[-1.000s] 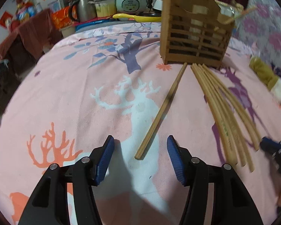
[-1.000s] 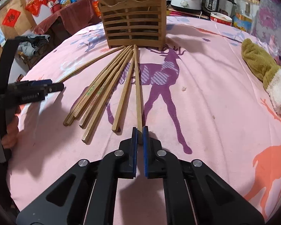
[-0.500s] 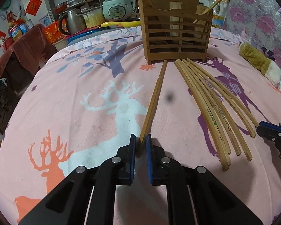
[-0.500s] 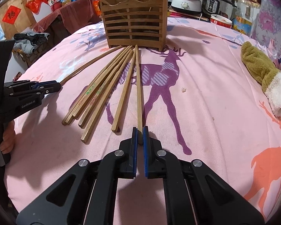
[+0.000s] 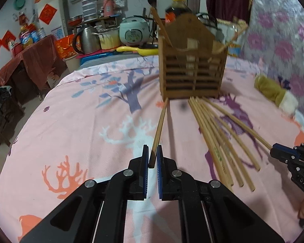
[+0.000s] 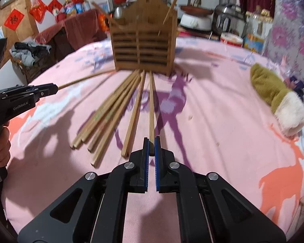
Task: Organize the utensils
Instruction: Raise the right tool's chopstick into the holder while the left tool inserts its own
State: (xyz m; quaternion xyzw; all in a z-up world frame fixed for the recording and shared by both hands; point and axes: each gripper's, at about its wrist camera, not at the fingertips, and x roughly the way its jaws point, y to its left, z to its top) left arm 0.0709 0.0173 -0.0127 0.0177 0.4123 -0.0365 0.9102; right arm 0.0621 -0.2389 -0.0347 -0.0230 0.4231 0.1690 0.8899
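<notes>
A slatted wooden utensil holder stands on the pink deer-print cloth, with a few chopsticks leaning in it; it also shows in the right wrist view. My left gripper is shut on the near end of a single chopstick and holds it off the cloth, its far end pointing at the holder. My right gripper is shut on the near end of another chopstick, also raised. Several loose chopsticks lie fanned between them.
A green and white sock-like cloth lies at the right. Kettle, rice cooker and pots crowd the far edge behind the holder. A side table with a red cloth stands to the left.
My left gripper closed on the single chopstick and lifted its near end. My right gripper, shut on its chopstick throughout, has raised it and moved nearer the holder.
</notes>
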